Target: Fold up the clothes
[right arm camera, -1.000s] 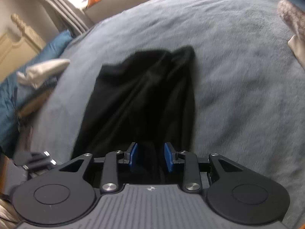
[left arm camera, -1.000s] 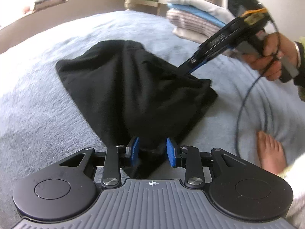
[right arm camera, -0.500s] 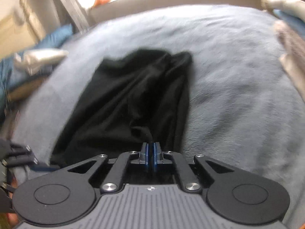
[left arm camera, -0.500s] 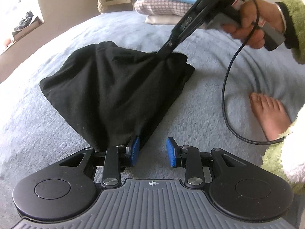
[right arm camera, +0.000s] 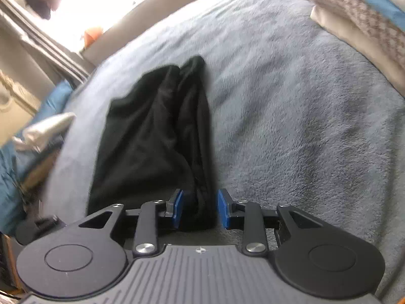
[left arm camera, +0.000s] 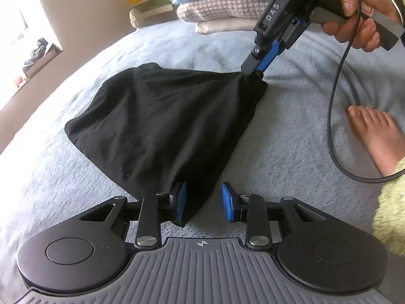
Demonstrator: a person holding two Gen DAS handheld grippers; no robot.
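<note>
Both jaws stood apart: left hand-held gripper [left arm camera: 203, 201] and right hand-held gripper [right arm camera: 200, 208] each straddled corner of black cotton garment [left arm camera: 164, 121], frame bottom. Best: close both fully on fabric, lift evenly off grey fleece bed [left arm camera: 291, 139].

Left tongs [left arm camera: 203, 201] parted, right tongs [right arm camera: 200, 208] parted — pointing downward

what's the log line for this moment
left tongs: open around black garment corner | right tongs: open astride garment edge | garment on grey blanket

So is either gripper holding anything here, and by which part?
Nothing is clamped. The left gripper and right gripper are both open, each straddling a corner of the black garment.
</note>
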